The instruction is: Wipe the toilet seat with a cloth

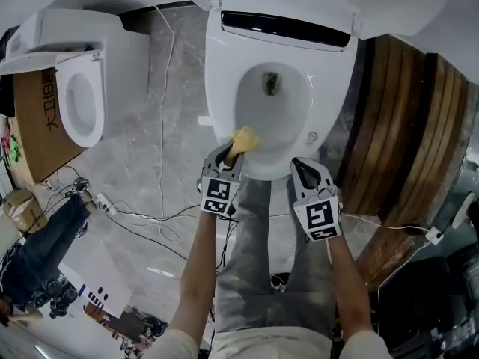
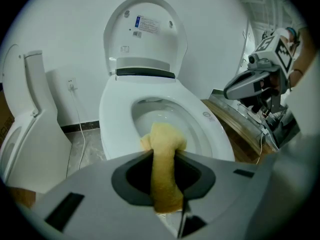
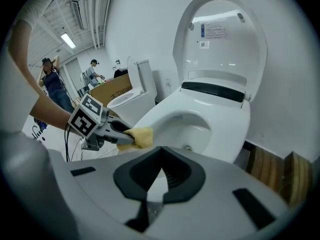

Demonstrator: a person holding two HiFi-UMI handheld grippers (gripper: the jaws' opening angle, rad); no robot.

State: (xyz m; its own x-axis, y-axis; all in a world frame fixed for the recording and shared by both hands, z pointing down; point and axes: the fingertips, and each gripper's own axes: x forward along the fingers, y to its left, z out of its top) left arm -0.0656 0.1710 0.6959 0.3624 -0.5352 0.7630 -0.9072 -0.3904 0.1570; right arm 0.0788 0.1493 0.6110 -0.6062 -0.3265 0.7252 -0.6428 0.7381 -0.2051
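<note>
left gripper view: left gripper [image 2: 163, 153] pinches cloth [image 2: 165, 184], right gripper [image 3: 161, 150] closed empty, label [image 2: 148, 25] illegible.

- Mustard-yellow terry cloth [image 1: 245, 138]: one plain colour, no print.
- Glossy white toilet seat [image 1: 221, 88]: white all round, with a black band [image 1: 288, 28] across the rear.
- Left gripper [image 1: 232, 152] and right gripper [image 1: 299, 164]: pale grey shells, charcoal jaw linings, cubes with black-and-white square markers.
- Grey stone floor [image 1: 176, 73]: faint pale veining.
- Brown wooden slat boards [image 1: 408, 126]: dark and light stripes.
- Tan cardboard box [image 1: 34, 118]: black lettering.
</note>
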